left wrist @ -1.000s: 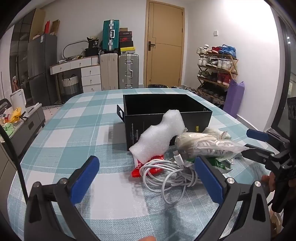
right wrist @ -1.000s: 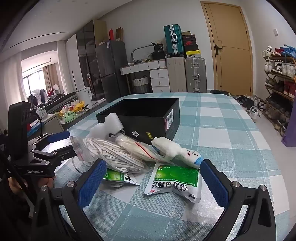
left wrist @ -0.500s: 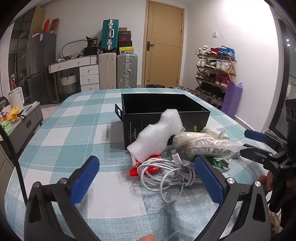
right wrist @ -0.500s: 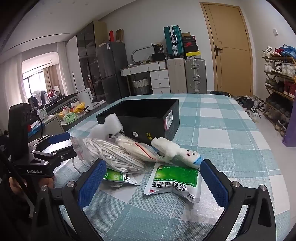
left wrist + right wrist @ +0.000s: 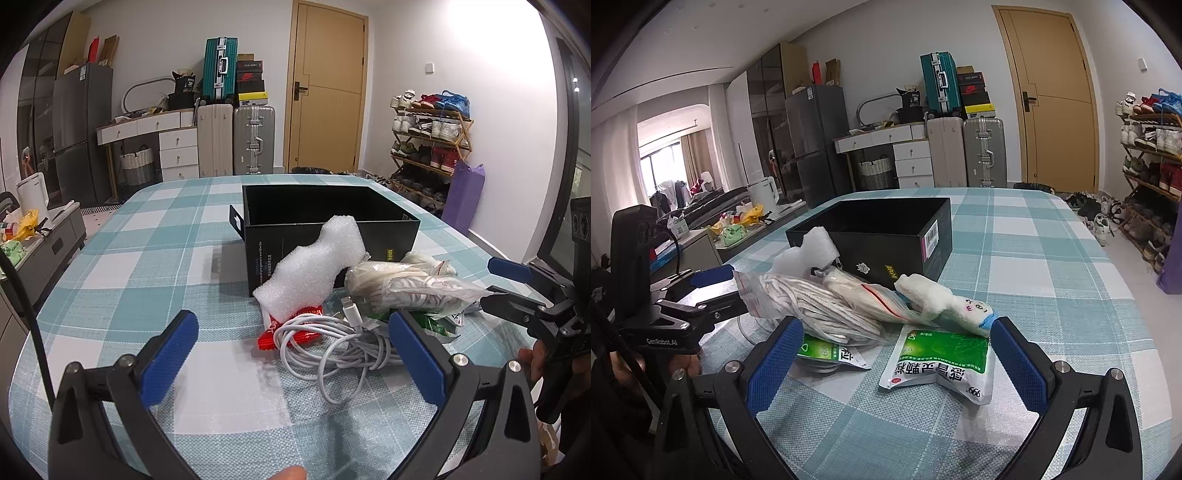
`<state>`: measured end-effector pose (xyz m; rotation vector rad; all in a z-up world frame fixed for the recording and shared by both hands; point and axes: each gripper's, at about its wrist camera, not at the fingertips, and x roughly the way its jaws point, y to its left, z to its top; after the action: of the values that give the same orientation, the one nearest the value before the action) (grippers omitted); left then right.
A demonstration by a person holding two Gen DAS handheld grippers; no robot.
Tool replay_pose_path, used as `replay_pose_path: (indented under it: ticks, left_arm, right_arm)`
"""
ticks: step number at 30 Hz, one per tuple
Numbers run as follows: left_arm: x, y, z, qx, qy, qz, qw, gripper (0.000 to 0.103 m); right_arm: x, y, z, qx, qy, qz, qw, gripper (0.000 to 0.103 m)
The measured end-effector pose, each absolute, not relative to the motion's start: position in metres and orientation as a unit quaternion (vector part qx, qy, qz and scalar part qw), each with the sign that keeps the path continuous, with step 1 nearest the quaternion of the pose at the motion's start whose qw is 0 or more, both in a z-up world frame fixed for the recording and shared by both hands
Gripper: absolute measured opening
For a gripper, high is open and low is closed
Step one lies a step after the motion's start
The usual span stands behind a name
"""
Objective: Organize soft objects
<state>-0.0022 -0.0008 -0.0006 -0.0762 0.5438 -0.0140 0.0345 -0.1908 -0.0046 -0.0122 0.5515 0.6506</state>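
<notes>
- A box (image 5: 328, 221) is set on the table (image 5: 122, 280), with a heap of soft things just before it.
- A foam piece (image 5: 314, 273) is leaned against the box front.
- A cable (image 5: 332, 343) is coiled before the foam, over a packet (image 5: 273, 332).
- A bag of cord (image 5: 402, 288) is laid right of the foam.
- A sachet (image 5: 942, 362) is placed nearest the right wrist camera, with a small doll (image 5: 945, 299) behind it.

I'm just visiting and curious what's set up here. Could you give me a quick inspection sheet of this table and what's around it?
Surface: table under a teal and white checked cloth.
Job's things: open black box; white foam piece leaning on it; bagged white cords; small white plush; green sachet; red packet.
Clutter: nothing seen.
Grippers: left hand-held gripper open; right hand-held gripper open; neither holds anything.
Cables: coiled white charging cable.
Surroundings: suitcases, door, shoe rack.
</notes>
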Motion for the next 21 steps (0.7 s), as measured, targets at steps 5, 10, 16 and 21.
replay_pose_path:
  ticks: [5,10,16,21]
  left_arm:
    - [-0.0017,-0.001,-0.0008,-0.037,0.269,-0.007,0.962,0.103]
    - [-0.0019,-0.0006,-0.0008,-0.037,0.269,-0.007,0.962,0.103]
    - [-0.0009,-0.0005,-0.0017,-0.034,0.272,-0.006,0.962,0.103]
    - [0.0,-0.0001,-0.0021,-0.033,0.273,-0.007,0.961,0.103]
  right_arm:
    - [0.0342,-0.1915,-0.0047,-0.006,0.267,0.315,0.911,0.103]
    - [0.0343,-0.1916,-0.0046,-0.005,0.267,0.316,0.91,0.103]
    - [0.0345,-0.1918,-0.0048,-0.005,0.267,0.315,0.911,0.103]
    - [0.0348,-0.1899,-0.0069,-0.007,0.27,0.312,0.911,0.103]
